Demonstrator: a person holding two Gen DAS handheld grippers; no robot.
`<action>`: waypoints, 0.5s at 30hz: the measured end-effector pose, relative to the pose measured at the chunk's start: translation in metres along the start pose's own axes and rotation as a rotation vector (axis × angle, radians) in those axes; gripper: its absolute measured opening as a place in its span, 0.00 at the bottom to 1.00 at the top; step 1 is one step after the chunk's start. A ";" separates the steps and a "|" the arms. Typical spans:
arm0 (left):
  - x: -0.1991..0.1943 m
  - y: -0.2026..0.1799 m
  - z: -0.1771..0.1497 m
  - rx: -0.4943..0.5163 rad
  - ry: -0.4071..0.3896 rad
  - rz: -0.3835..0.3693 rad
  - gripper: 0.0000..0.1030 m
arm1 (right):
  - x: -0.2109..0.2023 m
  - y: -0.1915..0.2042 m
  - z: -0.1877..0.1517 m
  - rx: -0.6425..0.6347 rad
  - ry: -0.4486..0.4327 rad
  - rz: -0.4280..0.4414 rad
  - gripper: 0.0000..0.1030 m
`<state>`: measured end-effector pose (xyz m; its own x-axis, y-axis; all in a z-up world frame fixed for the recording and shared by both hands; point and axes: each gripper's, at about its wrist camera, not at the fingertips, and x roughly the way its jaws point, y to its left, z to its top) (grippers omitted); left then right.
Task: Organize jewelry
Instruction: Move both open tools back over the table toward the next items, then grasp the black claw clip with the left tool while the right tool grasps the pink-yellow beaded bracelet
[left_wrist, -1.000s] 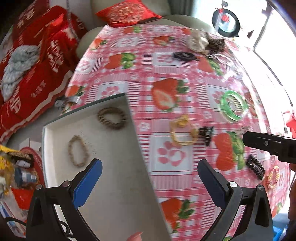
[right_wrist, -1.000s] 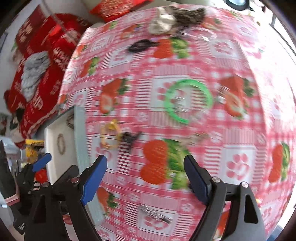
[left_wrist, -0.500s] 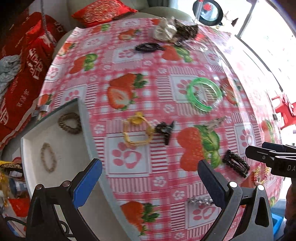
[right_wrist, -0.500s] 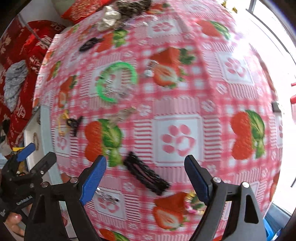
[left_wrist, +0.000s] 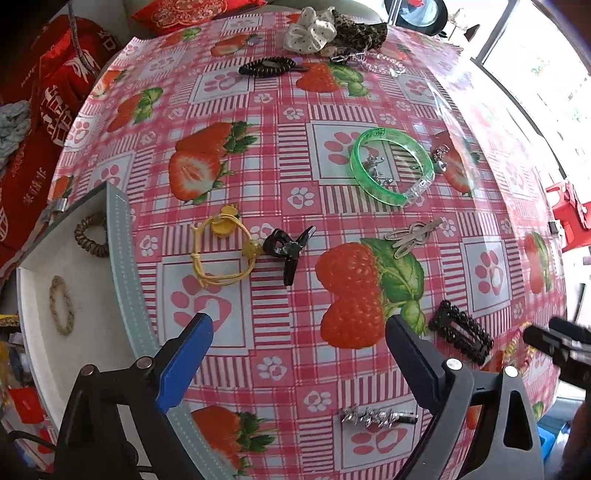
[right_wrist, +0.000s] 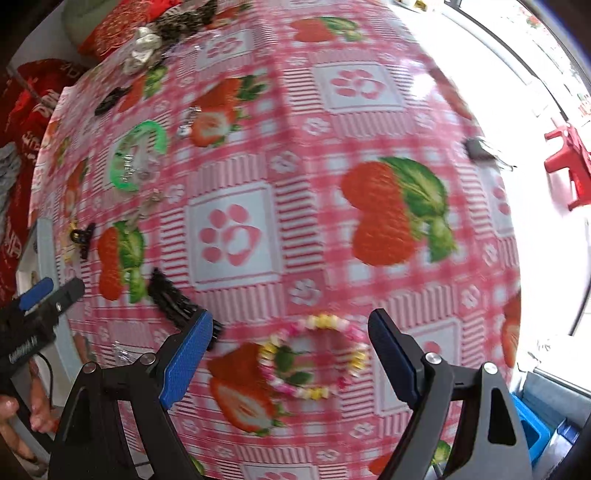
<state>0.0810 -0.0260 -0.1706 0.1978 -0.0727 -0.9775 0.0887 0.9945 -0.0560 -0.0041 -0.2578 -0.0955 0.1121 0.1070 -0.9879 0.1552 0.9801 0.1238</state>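
Two grippers hang over the strawberry tablecloth (left_wrist: 280, 155), both mine and both empty. My right gripper (right_wrist: 291, 347) stands wide open above a pink-and-yellow bead bracelet (right_wrist: 314, 358), low in its frame, touching nothing. My left gripper (left_wrist: 299, 354) is also spread wide, with a yellow hair tie (left_wrist: 221, 254) and black claw clip (left_wrist: 290, 249) above it and a grey tray (left_wrist: 122, 258) at left.

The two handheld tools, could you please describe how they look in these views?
Both tools look alike: the left tool and the right tool have black angular frames with silver bolts and flat blue pads on their fingers. In the right wrist view, the left tool's black body carries white lettering, too small to read, and a thin black cable trails from it.
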 end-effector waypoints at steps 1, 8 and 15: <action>0.001 -0.001 0.001 -0.004 0.000 -0.002 0.97 | 0.000 -0.004 -0.003 0.003 0.002 -0.004 0.86; 0.013 -0.006 0.002 -0.003 0.016 0.005 0.87 | 0.007 -0.024 -0.022 0.037 0.030 -0.024 0.86; 0.021 -0.006 0.007 -0.021 0.017 -0.014 0.76 | 0.003 -0.044 -0.037 0.057 -0.001 -0.054 0.84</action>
<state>0.0912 -0.0342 -0.1889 0.1797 -0.0851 -0.9800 0.0710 0.9948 -0.0734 -0.0467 -0.2948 -0.1078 0.1026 0.0539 -0.9933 0.2164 0.9734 0.0752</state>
